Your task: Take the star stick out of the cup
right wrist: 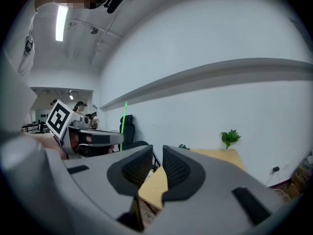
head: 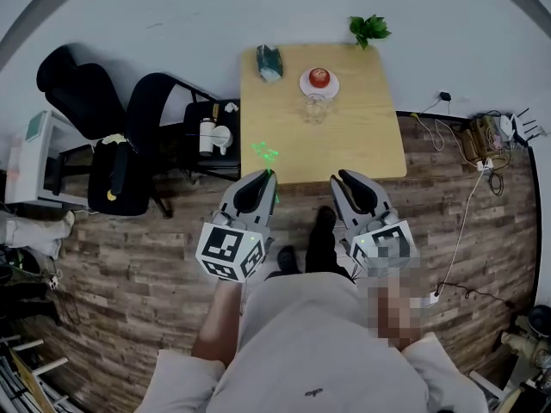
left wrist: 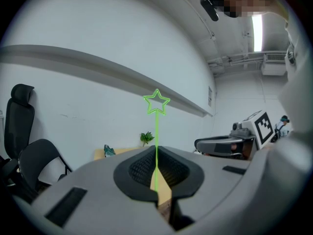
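My left gripper [head: 263, 181] is shut on the thin green star stick [head: 266, 155], held over the table's front edge. In the left gripper view the stick [left wrist: 156, 146] rises upright from between the closed pads, with the outlined star at its top. The stick also shows as a thin green line [right wrist: 124, 112] in the right gripper view. The clear glass cup [head: 316, 108] stands on the table, well beyond the stick and apart from it. My right gripper [head: 346, 181] hovers beside the left one, its jaws a narrow gap apart with nothing between them [right wrist: 157, 166].
The wooden table [head: 370, 136] also carries a red apple on a white plate [head: 319, 79], a teal object [head: 269, 62] and a small green plant [head: 368, 29] at the far corner. Black chairs [head: 129, 144] stand to the left. Cables lie on the floor to the right [head: 469, 196].
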A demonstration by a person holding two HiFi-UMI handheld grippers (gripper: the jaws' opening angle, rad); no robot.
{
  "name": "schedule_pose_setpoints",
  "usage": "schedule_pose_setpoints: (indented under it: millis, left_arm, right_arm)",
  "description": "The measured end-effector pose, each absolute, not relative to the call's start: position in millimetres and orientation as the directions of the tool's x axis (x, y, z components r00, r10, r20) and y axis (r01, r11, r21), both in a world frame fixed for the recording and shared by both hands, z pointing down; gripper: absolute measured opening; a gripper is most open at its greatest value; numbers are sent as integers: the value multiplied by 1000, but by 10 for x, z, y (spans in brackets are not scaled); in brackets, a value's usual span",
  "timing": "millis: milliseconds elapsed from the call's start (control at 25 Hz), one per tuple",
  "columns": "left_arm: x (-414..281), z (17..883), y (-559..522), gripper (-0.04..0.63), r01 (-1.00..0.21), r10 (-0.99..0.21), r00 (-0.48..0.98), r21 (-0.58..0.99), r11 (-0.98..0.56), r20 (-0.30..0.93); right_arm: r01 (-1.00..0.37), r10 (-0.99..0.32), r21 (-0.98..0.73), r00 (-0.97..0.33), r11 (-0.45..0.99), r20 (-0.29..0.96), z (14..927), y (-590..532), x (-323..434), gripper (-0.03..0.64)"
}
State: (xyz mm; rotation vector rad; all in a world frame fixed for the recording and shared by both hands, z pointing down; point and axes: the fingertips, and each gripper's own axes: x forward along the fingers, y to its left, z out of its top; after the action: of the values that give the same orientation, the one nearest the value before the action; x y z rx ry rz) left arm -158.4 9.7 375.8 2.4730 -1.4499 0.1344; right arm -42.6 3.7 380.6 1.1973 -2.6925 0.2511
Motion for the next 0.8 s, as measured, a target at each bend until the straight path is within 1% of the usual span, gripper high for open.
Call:
schedule_pose_setpoints:
  millis: [400, 800]
  left_arm:
    - [-1636, 3713, 412, 14, -855, -834, 515, 187, -484, 198]
    - [-1598, 3646, 510, 14, -851, -831, 523, 175, -495, 191]
  right_arm:
    - [-746, -723, -43, -656, 664, 214, 3729, 389, -576, 39]
    - [-751, -732, -31, -652, 660, 200, 3629, 491, -598, 4]
